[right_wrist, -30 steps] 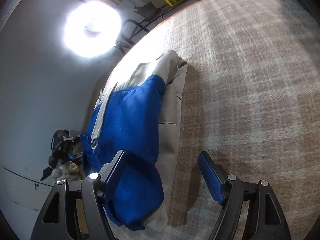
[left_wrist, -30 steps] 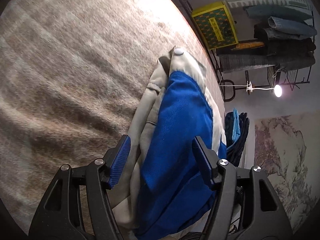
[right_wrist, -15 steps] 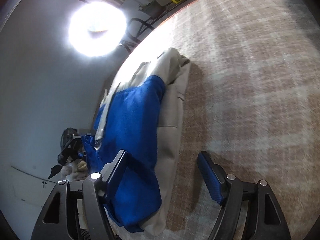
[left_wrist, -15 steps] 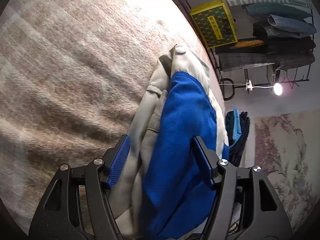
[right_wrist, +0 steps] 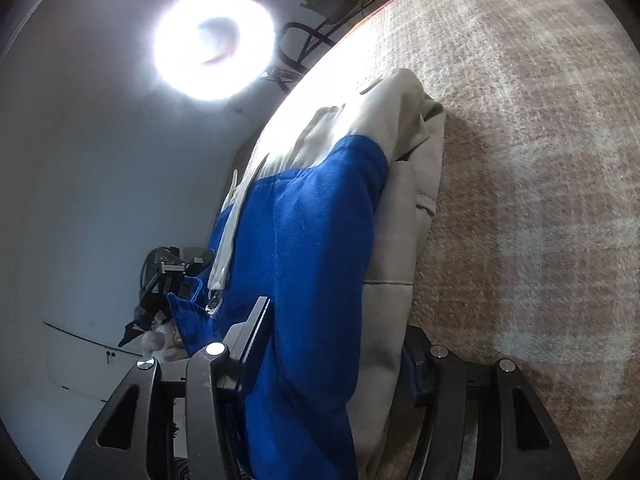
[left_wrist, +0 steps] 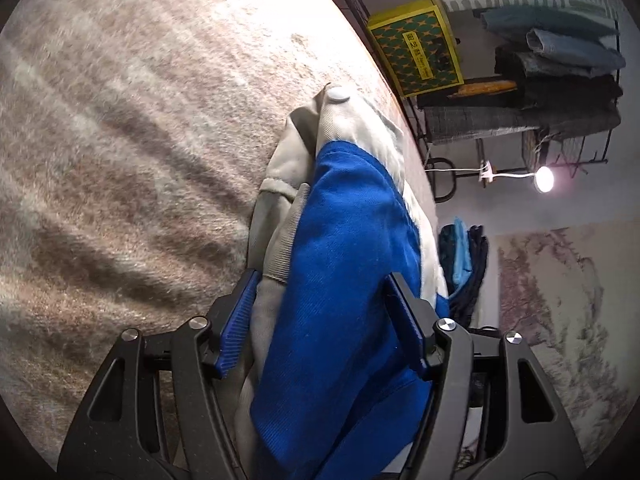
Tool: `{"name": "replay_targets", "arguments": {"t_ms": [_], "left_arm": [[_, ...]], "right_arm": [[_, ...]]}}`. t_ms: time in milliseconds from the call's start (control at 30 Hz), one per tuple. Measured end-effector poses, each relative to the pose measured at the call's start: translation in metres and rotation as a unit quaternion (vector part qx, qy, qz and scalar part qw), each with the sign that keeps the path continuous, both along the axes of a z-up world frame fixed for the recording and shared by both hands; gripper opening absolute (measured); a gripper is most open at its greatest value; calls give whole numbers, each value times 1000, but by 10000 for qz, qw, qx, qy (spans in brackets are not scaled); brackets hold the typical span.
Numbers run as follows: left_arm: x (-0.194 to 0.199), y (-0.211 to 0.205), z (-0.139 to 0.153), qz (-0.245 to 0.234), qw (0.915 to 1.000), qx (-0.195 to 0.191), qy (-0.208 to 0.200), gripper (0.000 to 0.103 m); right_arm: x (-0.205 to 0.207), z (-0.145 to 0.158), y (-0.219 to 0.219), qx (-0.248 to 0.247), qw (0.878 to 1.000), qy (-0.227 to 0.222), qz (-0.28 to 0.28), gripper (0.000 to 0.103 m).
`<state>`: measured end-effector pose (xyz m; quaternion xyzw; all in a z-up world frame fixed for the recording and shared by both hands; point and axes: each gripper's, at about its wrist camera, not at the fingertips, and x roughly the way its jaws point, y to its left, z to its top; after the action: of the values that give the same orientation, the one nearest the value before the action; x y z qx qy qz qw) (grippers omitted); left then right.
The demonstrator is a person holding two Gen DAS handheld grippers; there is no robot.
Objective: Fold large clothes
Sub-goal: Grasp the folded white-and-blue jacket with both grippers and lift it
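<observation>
Biggest thing I've got on both feeds is the plaid blanket (left_wrist: 132, 152), brown and cream, filling most of the left wrist view and the right side of the right wrist view. On it lies the jacket (left_wrist: 352, 248), blue and beige, folded into a long narrow bundle close to the blanket's edge. Its long axis runs straight away from me along both claws, far end pointing toward the clothes rack (left_wrist: 552, 80) and the yellow box (left_wrist: 416, 52); a round snap (left_wrist: 338, 95) marks that far tip. Blue panel on top, beige underneath and along the side.

Left gripper (left_wrist: 320, 320): jaws about half open and closing, the bundle sitting between the blue pads, the left pad right against the beige edge. I can't say the right pad is pressing yet. Right gripper (right_wrist: 340, 352): jaws closing too, the cloth packed between them, and the right-hand finger is mostly buried behind the beige fold, so contact there is hard to read.

The near end of the jacket runs out of frame under both claws. A ring light (right_wrist: 214, 46) washes out the far beige corner in the right wrist view. A white zipper strip (right_wrist: 228, 240) hangs down the jacket's outer edge, and the dark clutter below it I can't make out.
</observation>
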<state>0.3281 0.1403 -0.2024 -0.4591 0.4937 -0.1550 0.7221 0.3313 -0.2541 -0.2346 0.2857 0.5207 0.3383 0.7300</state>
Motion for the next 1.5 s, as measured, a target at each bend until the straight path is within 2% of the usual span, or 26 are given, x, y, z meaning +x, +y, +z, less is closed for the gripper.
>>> {"name": "replay_targets", "arguments": {"t_ms": [67, 133, 200, 300, 400, 700, 833, 1000, 1100, 1133, 1200, 1333, 1367, 1433, 1500], "left_arm": [[-2, -5, 3, 26, 9998, 177, -23, 57], [-4, -8, 8, 48, 9995, 301, -67, 52], [-7, -14, 18, 0, 9982, 579, -170, 46], [-12, -22, 34, -89, 9956, 874, -336, 36], [-19, -25, 45, -83, 9950, 893, -440, 30], [-39, -54, 72, -509, 9921, 932, -672, 22], [-43, -80, 81, -788, 9888, 978, -800, 21], [-43, -114, 77, -1067, 9865, 971, -777, 21], [-36, -122, 67, -1076, 9868, 993, -699, 22], [-33, -121, 64, -1056, 9873, 977, -667, 23], [-27, -117, 54, -994, 9900, 862, -502, 35], [-15, -108, 27, -860, 9938, 692, -100, 73], [-14, -107, 22, -852, 9940, 680, -51, 77], [-10, -105, 18, -889, 9944, 556, -142, 77], [-8, -106, 18, -935, 9938, 568, -196, 74]], "right_arm": [[-4, 5, 4, -244, 9997, -54, -46, 53], [-8, 16, 13, -689, 9973, -266, 25, 48], [-13, 27, 20, -1030, 9934, -502, 90, 41], [-19, 41, 26, -1233, 9898, -707, 93, 31], [-28, 57, 32, -1404, 9854, -952, 135, 27], [-62, 94, 31, -1794, 9737, -1385, 228, 24], [-75, 105, 11, -1962, 9689, -1495, 186, 24], [-87, 107, -12, -2109, 9671, -1418, 82, 23], [-88, 95, -30, -2041, 9713, -1223, -18, 23], [-87, 91, -31, -2017, 9725, -1163, -40, 23], [-84, 83, -33, -1976, 9743, -1082, -63, 23], [-84, 79, -34, -1901, 9760, -1064, -23, 24], [-84, 78, -35, -1867, 9768, -1052, -4, 26], [-78, 73, -36, -1807, 9788, -962, -8, 34], [-74, 60, -41, -1770, 9813, -751, -35, 49]]}}
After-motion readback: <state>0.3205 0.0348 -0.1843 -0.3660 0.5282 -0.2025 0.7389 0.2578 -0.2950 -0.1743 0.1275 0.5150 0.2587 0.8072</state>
